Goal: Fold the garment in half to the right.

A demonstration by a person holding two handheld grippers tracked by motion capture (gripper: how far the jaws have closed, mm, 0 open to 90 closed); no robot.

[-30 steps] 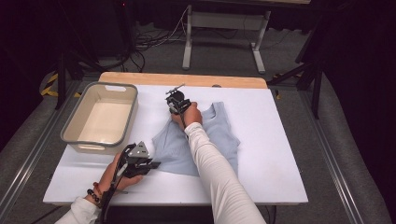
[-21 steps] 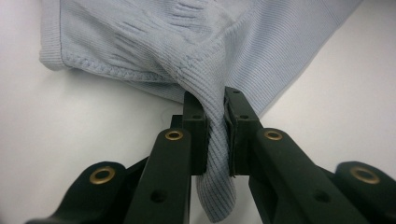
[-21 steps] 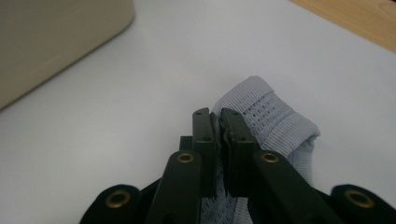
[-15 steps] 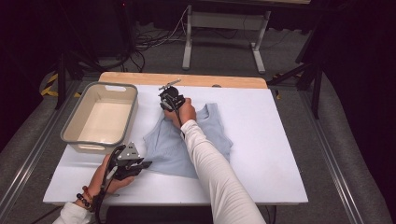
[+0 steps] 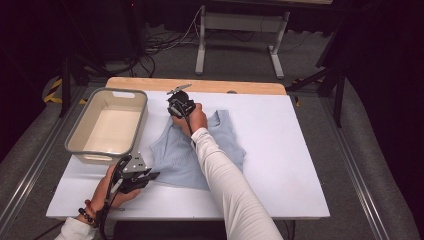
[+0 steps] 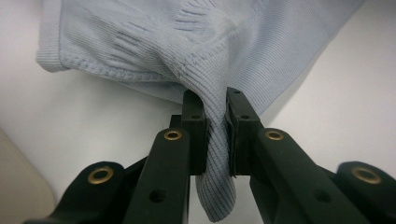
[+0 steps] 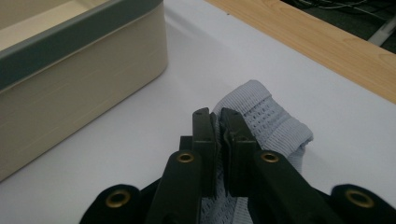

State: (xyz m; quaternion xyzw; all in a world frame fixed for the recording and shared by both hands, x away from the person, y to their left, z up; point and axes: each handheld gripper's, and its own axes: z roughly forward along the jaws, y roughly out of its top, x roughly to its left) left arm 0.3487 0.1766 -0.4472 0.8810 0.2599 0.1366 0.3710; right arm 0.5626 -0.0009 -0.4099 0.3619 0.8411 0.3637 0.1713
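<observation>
Plainly, a pale blue knitted top (image 5: 200, 150) lies spread on the white table (image 5: 280, 150), roughly in the middle, with its hem toward the person and its straps toward the far edge. No brand, label or writing can be read on it, nor on anything else in view.

The left gripper (image 5: 145, 176) sits at the near left corner of the top, low over the table. In the left gripper view its two black jaws are closed tight on a bunched fold of the ribbed hem (image 6: 212, 140); the cloth runs down between the pads and hangs out below them, while the rest of the top fans away beyond the jaw tips.

The right gripper (image 5: 176, 106) is at the far left shoulder of the top, with the person's white sleeve (image 5: 230, 185) stretched across the cloth. In the right gripper view its jaws are nearly together, pinching the strap (image 7: 261, 126), whose rolled, open-knit edge bulges out to the right of the jaw tips. The strap end is lifted a little off the table here.

A cream bin (image 5: 107, 127) with a grey rim stands on the table's left side, just beside the top and close to the right gripper. A strip of bare wood (image 5: 240, 87) runs along the table's far edge.
</observation>
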